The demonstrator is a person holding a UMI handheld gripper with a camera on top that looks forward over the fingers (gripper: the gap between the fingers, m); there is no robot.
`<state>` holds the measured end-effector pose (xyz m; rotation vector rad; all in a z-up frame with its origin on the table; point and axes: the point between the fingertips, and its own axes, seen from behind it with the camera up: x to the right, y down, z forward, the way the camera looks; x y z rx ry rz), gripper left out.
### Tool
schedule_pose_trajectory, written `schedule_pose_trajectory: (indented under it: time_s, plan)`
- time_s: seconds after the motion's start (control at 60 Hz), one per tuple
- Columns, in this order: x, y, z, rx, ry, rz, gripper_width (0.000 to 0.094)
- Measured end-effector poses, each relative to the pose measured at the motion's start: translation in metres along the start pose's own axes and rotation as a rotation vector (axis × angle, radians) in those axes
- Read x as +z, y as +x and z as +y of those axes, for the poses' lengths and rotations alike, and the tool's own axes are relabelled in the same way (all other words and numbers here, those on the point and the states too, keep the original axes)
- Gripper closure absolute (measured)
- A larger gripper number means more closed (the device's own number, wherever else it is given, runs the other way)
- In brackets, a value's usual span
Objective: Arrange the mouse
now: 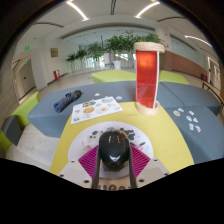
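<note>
While the hand-held gripper (114,168) sits at the bottom middle of the frame, a black mouse (114,150) lies between its two fingers. The pink pads (88,160) show on both sides of the mouse. They are very close to it, but I cannot tell if they press on it or if there is a small gap. The mouse rests on a white round spot (100,131) on the counter (60,150), which is yellow here.

Beyond the mouse, in the upper middle of the frame, a tall red box (147,78) stands upright. It has a white top and a white base. To the left of the middle, a white sheet (97,107) with small pictures on it lies flat. Farther left, a dark thing (67,100) lies on a blue-grey part of the surface. I cannot tell what it is. At the right of the frame, some small white bits (188,118) lie spread out on a blue-grey part.

The surface has big patches of yellow, blue-grey and pale green. Far back, at the top of the frame, green plants (105,46) stand in a row by bright windows. Long lights (77,9) shine on the ceiling above them.
</note>
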<state>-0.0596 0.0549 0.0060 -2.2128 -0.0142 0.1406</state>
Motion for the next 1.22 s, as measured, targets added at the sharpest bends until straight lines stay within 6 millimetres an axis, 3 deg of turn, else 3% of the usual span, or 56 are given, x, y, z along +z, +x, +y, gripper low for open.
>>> schedule_pose_trajectory:
  time_s: [0.05,0.083,0.2,0.317,0.45,0.617,0.767,0.917,1.033,1.217]
  plan:
    - [0.008,-0.003,0.021,0.0,-0.057,0.002,0.0501]
    - [0.011,-0.003,0.013,-0.038,-0.008,0.013,0.0494]
    - [0.013,-0.002,0.016,-0.122,-0.042,0.041,0.0384]
    - [0.003,0.012,0.012,-0.13,-0.029,0.073,0.0082]
    - [-0.028,0.013,0.01,-0.11,-0.028,0.035,0.009]
    - [-0.093,0.014,0.008,-0.129,0.041,-0.001,0.0091]
    - [-0.133,0.025,0.014,-0.152,0.087,-0.02,0.0095]
    - [-0.144,0.051,0.018,-0.077,0.107,-0.016,0.01]
    - [-0.145,0.066,0.037,-0.127,0.019,-0.025,0.0098]
    - [-0.141,0.072,0.044,-0.116,-0.02,-0.045,0.01]
